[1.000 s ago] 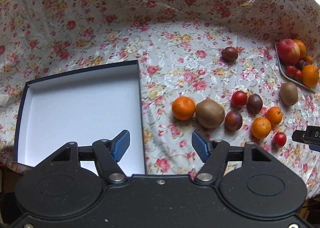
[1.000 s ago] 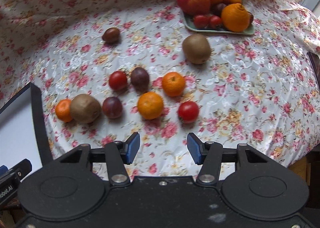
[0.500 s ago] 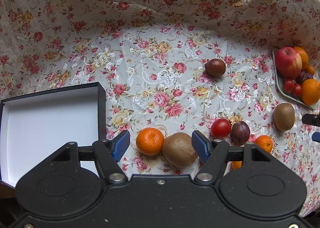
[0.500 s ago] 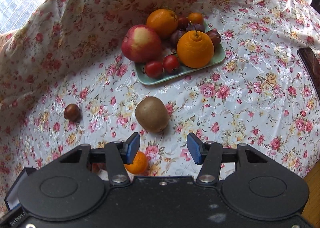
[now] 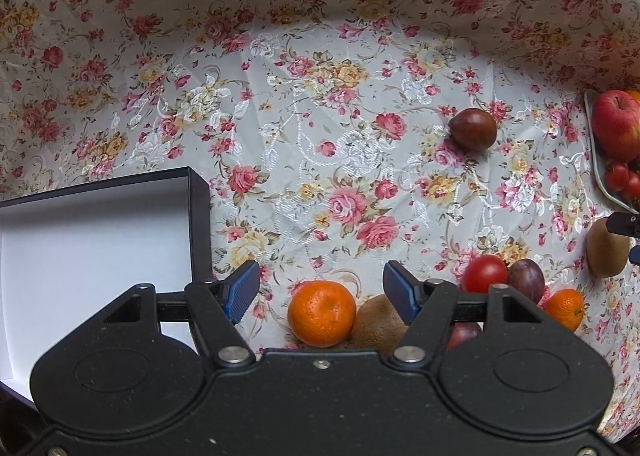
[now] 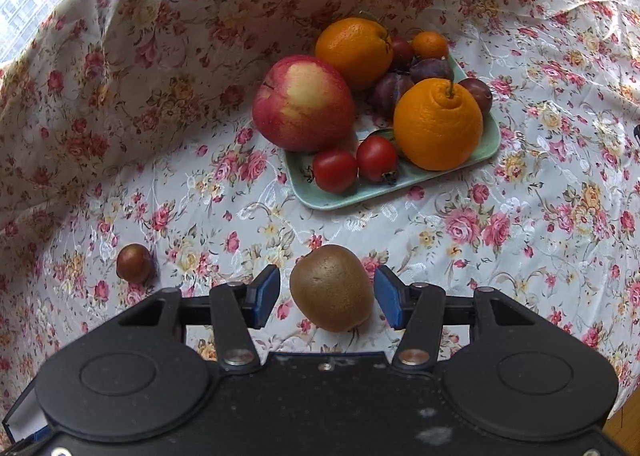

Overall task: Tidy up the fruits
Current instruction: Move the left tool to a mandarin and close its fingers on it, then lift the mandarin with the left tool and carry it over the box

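Note:
My left gripper (image 5: 320,290) is open above a mandarin (image 5: 322,314) that lies against a brown kiwi (image 5: 378,326). To their right sit a red tomato (image 5: 484,274), a dark plum (image 5: 526,276) and a small mandarin (image 5: 564,310). My right gripper (image 6: 326,298) is open with its blue pads on either side of another kiwi (image 6: 331,298), not touching it. Beyond it a pale green tray (image 6: 360,195) holds a red apple (image 6: 304,103), two oranges, plums and two tomatoes. A lone brown plum (image 6: 135,263) lies to the left.
A black box with a white inside (image 5: 92,240) lies open at the left of the left wrist view. The flowered cloth (image 5: 320,135) covers the table and rises in folds behind. The right gripper's tip (image 5: 624,223) shows at that view's right edge.
Both grippers have moved forward and lower. The left one now hangs over the mandarin and kiwi. The right one has closed in on the lone kiwi, which now lies between its pads.

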{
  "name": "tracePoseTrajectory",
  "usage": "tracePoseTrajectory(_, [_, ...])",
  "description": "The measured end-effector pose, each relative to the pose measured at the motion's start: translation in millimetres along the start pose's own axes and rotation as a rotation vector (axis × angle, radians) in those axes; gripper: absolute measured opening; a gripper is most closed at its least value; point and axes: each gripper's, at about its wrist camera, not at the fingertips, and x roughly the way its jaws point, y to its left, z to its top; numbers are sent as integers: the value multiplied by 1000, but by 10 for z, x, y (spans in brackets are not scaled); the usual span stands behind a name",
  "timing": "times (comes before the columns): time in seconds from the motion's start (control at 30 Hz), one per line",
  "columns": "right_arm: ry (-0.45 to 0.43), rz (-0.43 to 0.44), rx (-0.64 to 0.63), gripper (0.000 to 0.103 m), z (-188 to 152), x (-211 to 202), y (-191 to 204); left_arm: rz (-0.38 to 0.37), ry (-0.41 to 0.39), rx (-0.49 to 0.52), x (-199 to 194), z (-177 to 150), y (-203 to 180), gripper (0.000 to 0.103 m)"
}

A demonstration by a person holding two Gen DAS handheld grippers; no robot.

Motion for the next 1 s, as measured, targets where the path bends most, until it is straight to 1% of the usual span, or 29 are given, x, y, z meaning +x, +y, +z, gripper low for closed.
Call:
tracePoseTrajectory(0.13, [24, -32, 7, 57, 21, 125, 43, -17, 21, -12, 57, -6, 49, 70])
tracePoseTrajectory(0.27, [-1, -65, 6, 58, 19, 148, 102, -35, 46, -13, 115, -28, 55, 70])
tracePoseTrajectory(0.4, [-12, -105, -14, 59, -1, 188, 153, -13, 53, -14, 161, -44, 42, 70])
tracePoseTrajectory(0.5, [-8, -112, -14, 59, 3, 214, 150, -12, 66, -44, 199, -48, 75, 70])
tracePoseTrajectory(0.63, [6, -70, 23, 57, 51, 161, 92, -14, 93, -81, 270, -70, 116, 70])
tracePoseTrajectory(0.73, [-5, -36, 51, 57, 76, 38, 62, -5, 119, -84, 351, -87, 116, 63])
tracePoseTrajectory(0.8, [-22, -16, 49, 57, 70, -53, 58, -13, 146, -100, 426, -99, 123, 62])
tracePoseTrajectory(0.87, [-32, 0, 35, 57, 45, -135, 67, -5, 132, -88, 413, -97, 90, 58])
tracePoseTrajectory(0.9, [-33, 9, 26, 57, 25, -165, 72, -15, 122, -72, 393, -98, 57, 50])
tracePoseTrajectory(1.0, [-18, 41, -10, 57, -47, -248, 68, -3, 100, -55, 349, -102, -17, 50])
